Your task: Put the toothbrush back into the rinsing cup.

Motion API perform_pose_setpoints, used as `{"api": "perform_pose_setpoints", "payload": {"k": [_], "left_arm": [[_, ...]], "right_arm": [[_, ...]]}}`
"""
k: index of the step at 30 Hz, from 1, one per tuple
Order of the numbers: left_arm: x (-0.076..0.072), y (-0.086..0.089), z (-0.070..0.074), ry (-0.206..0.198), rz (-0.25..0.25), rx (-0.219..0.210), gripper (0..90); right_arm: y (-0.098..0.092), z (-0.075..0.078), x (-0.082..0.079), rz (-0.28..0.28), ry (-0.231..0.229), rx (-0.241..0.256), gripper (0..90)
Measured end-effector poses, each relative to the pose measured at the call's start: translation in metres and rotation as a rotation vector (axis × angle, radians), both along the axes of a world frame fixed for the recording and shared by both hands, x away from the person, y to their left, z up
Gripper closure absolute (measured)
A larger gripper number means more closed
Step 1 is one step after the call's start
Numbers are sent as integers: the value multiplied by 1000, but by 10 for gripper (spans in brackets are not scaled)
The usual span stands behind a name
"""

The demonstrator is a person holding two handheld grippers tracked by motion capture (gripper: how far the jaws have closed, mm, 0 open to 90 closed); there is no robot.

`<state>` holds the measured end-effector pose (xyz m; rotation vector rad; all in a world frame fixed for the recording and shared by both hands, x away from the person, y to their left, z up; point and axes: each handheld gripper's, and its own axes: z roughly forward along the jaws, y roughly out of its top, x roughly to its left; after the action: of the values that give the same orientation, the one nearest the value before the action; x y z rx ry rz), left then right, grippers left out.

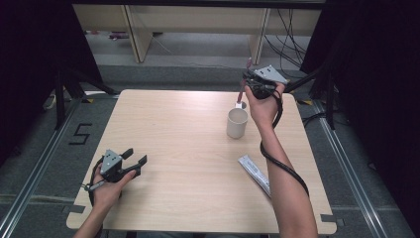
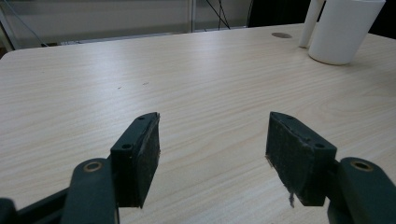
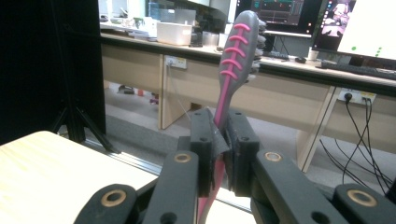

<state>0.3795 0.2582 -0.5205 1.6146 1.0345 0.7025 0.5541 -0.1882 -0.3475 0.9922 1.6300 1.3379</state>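
Toothbrush (image 3: 236, 56) in raised (right) gripper (image 3: 219, 140)

Toothbrush (image 3: 236, 60): grey with pink ribbed grip, held upright, lower end above the white cup (image 1: 236, 123) on the table.

Black claws (image 2: 212, 156) (brass-ringed pivots), grey top plates, black cables.

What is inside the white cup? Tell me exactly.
In the high view the white cup holds the lower, white end of the toothbrush, which the right hand-held gripper grips by its handle. The cup's wall hides its bottom, so anything else inside cannot be told.
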Motion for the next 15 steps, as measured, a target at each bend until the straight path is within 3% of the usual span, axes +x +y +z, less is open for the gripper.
{"api": "perform_pose_setpoints", "payload": {"k": [15], "left_arm": [[2,2,-2,-6,4,0,350]], "right_arm": [[0,-12,18,-32,38,5,835]]}}
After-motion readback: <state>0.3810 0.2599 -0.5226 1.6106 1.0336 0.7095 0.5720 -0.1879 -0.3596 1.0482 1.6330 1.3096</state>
